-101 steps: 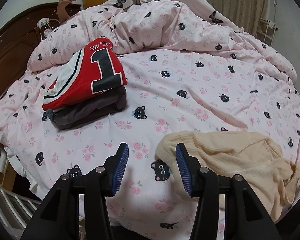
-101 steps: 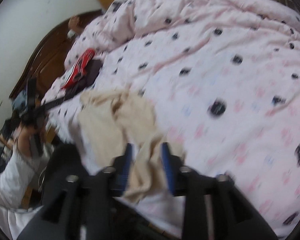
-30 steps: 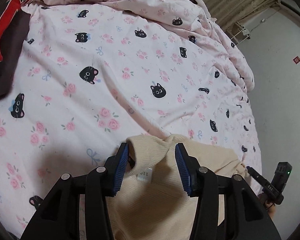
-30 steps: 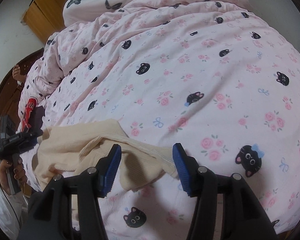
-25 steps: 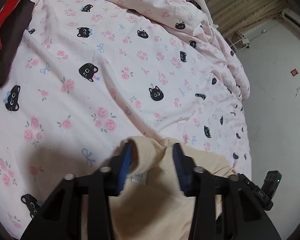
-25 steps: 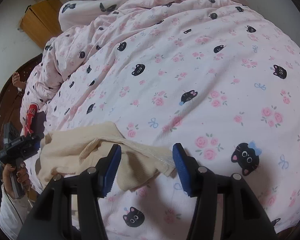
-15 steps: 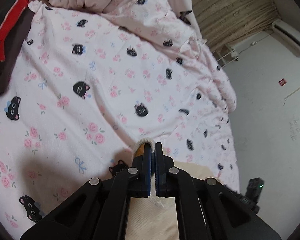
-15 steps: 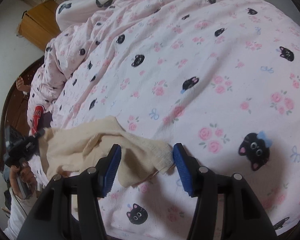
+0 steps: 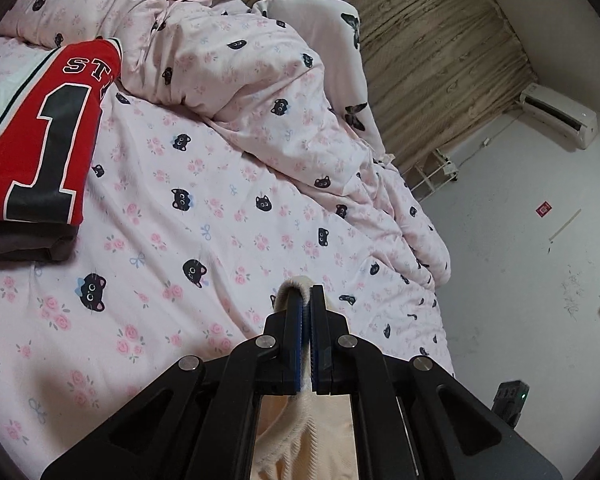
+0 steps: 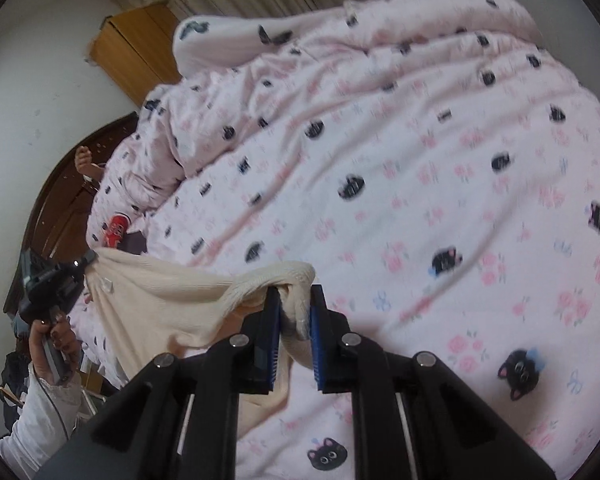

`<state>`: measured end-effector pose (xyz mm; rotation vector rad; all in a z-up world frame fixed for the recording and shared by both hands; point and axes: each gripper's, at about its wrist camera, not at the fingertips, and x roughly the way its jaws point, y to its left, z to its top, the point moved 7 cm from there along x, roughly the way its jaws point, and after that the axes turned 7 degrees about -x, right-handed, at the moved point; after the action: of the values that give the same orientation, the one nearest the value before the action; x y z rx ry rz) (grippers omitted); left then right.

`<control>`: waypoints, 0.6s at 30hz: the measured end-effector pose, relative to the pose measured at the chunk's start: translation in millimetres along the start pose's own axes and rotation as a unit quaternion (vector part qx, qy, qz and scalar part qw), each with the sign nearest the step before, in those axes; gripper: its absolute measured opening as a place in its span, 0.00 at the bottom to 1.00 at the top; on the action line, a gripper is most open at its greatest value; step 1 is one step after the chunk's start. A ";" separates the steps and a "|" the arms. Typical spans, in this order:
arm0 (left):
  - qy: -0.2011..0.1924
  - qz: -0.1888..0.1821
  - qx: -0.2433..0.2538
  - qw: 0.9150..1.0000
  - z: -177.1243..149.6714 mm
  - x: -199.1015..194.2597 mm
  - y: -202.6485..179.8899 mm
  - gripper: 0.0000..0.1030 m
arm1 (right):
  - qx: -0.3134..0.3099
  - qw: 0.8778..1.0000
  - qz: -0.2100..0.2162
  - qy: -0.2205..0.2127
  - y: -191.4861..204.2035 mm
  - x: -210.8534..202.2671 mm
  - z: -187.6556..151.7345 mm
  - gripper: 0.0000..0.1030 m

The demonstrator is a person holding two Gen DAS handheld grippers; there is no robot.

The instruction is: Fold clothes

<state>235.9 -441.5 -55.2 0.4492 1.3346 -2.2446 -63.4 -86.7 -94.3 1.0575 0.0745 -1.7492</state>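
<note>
Both grippers are pinching the cream sweater (image 10: 168, 300) above the pink bedsheet (image 9: 188, 216): the left gripper (image 9: 309, 300) at its collar, the right gripper (image 10: 294, 308) seemingly gripping a bunched edge. Keeping the stretch even is helping it hang flat, clear of the red jersey (image 9: 48, 140).

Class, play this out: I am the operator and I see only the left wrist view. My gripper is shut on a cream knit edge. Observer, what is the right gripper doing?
Observer: The right gripper has closed on a bunched end of the same cream sweater.
Operator: Is the cloth slack on the bed?
Observer: It hangs stretched between the two grippers; the left gripper holds the far end.
Operator: Which part do I hold?
Observer: A white label shows just beside your grip.
Operator: Who holds my tool?
Observer: A hand in a white sleeve.
</note>
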 end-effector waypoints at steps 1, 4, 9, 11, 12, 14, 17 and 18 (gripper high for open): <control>0.004 0.003 0.008 1.000 -5.9 -4.1 1.0 0.02 | -0.011 1.000 -0.004 0.011 0.3 0.3 -5.8 0.14; 0.025 0.022 0.026 0.999 -28.7 -14.2 10.2 0.02 | -0.043 0.998 -0.014 0.044 1.2 1.0 -23.1 0.14; 0.087 0.076 0.028 0.993 -76.1 -14.5 49.4 0.02 | -0.096 0.990 -0.032 0.098 1.9 1.4 -51.6 0.14; 0.099 0.090 0.026 0.991 -89.2 -13.1 60.4 0.02 | -0.124 0.982 -0.047 0.131 1.0 7.1 -72.2 0.16; 0.104 0.097 0.025 0.990 -95.5 -12.5 65.7 0.02 | -0.132 0.979 -0.050 0.146 0.6 9.6 -81.7 0.19; 0.115 0.110 0.024 0.987 -108.2 -11.2 76.1 0.02 | -0.144 0.975 -0.051 0.164 1.4 10.9 -95.2 0.26; 0.114 0.115 0.020 0.987 -111.2 -11.5 79.5 0.03 | -0.143 0.975 -0.057 0.159 0.8 4.2 -93.6 0.48; 0.110 0.114 0.018 0.987 -108.9 -12.0 78.1 0.03 | -0.139 0.977 -0.059 0.153 -0.1 0.4 -89.6 0.52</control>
<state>293.1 -374.0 -156.6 0.8391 1.2769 -2.0791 -8.6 -41.7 -149.2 1.1213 0.5700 -1.6092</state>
